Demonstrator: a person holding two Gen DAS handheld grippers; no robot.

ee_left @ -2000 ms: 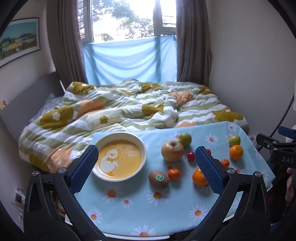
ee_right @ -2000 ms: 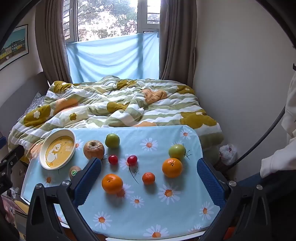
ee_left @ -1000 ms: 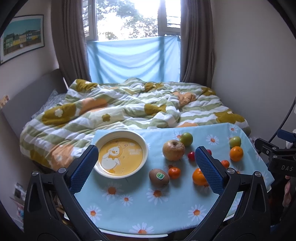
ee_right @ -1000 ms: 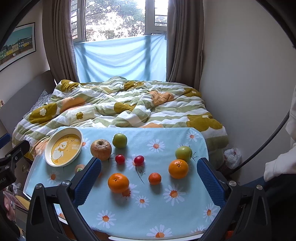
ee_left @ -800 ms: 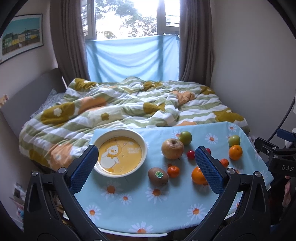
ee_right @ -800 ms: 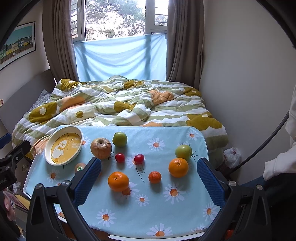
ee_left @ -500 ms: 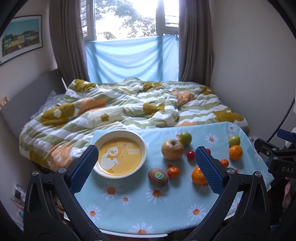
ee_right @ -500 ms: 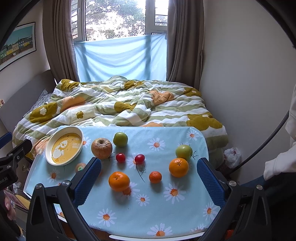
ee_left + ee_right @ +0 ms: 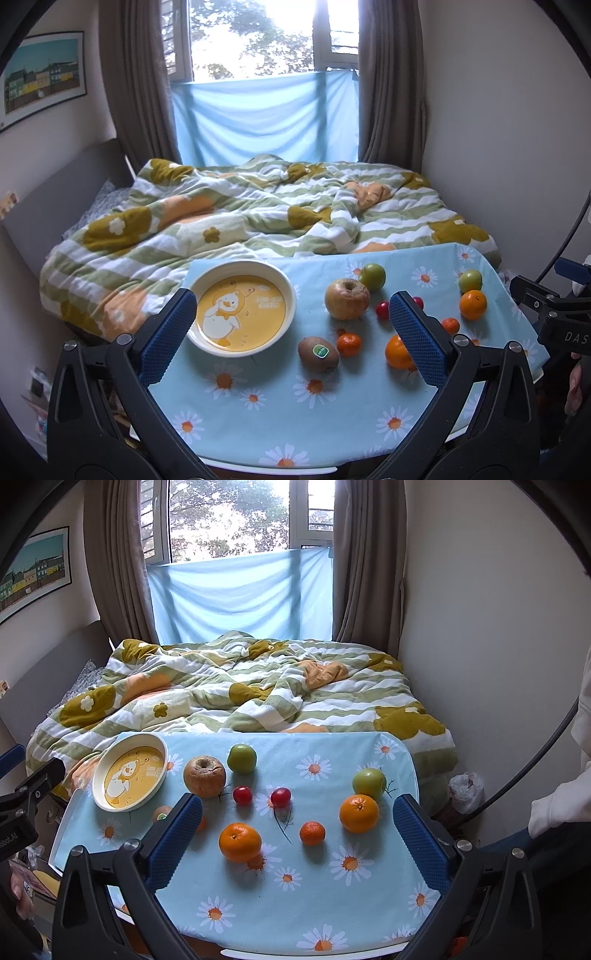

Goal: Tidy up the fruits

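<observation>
Left gripper [image 9: 293, 334]: jaws wide, empty.
Right gripper [image 9: 297, 832]: jaws wide, empty.
Advice: take kiwi [image 9: 318, 354] first, it lies just beside bowl [image 9: 242, 271].

A big bed [image 9: 240, 698] with a flowery blanket sits under a bright window [image 9: 229, 517]. Brown curtains [image 9: 118, 561] hang beside it.
</observation>
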